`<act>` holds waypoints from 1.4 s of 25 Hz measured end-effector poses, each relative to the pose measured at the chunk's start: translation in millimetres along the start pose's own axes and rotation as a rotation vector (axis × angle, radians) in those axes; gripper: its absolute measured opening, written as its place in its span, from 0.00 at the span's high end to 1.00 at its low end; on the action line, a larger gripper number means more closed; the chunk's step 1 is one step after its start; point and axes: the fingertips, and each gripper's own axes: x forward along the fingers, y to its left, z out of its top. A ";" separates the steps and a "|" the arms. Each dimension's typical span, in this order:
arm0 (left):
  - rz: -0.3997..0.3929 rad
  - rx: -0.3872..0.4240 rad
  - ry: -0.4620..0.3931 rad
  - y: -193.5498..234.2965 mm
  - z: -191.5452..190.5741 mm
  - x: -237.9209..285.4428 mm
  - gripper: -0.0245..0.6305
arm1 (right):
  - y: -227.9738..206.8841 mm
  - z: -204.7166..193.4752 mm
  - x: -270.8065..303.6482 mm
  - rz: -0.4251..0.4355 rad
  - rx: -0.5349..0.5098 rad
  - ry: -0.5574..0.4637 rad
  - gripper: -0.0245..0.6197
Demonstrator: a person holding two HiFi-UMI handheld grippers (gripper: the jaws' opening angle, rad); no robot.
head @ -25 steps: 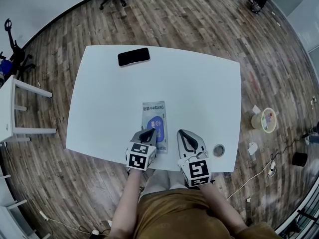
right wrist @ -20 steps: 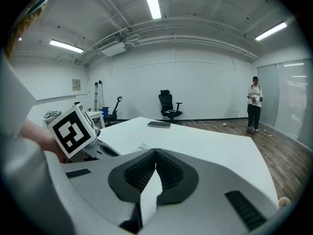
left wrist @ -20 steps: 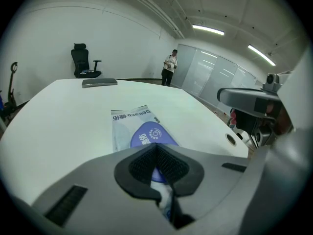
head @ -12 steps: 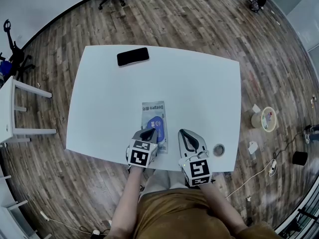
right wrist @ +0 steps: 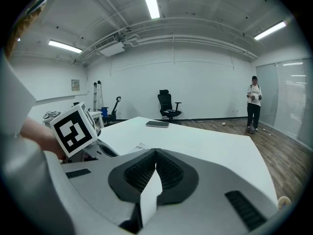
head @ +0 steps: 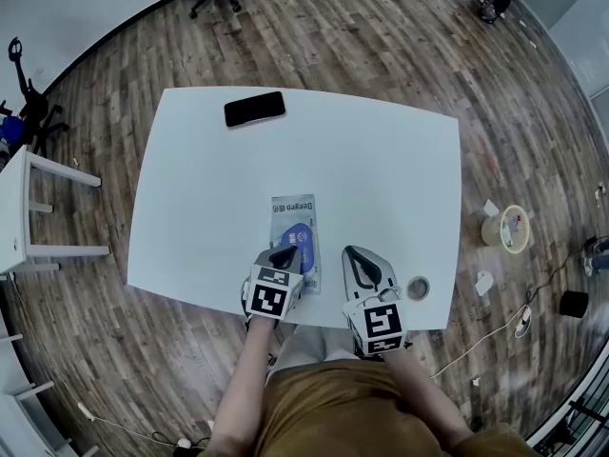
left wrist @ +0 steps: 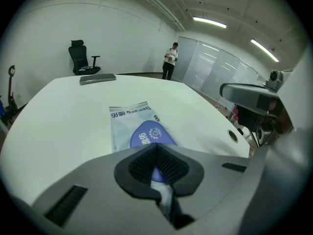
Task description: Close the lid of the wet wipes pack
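The wet wipes pack (head: pixel 294 234) lies flat on the white table (head: pixel 200 198), near the front edge, with its pale wrapper and blue oval lid (left wrist: pixel 146 135) facing up. The lid looks flat against the pack. My left gripper (head: pixel 284 252) is shut, and its tips sit over the near end of the blue lid; in the left gripper view the shut jaws (left wrist: pixel 157 147) cover that end. My right gripper (head: pixel 356 258) is shut and holds nothing, just right of the pack over bare table. The right gripper view shows its tips (right wrist: pixel 156 152) and the pack's corner (right wrist: pixel 141 146).
A black phone (head: pixel 255 109) lies at the table's far left corner. A round grommet (head: pixel 417 288) sits in the table near the front right edge. An office chair (left wrist: pixel 80 58) and a standing person (left wrist: pixel 171 60) are beyond the table. A white side table (head: pixel 19 208) stands at left.
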 end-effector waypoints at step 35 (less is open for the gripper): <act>0.210 0.057 -0.397 -3.8 39.1 -95.7 0.95 | -10.3 24.9 -47.9 -0.066 -0.006 -0.112 0.95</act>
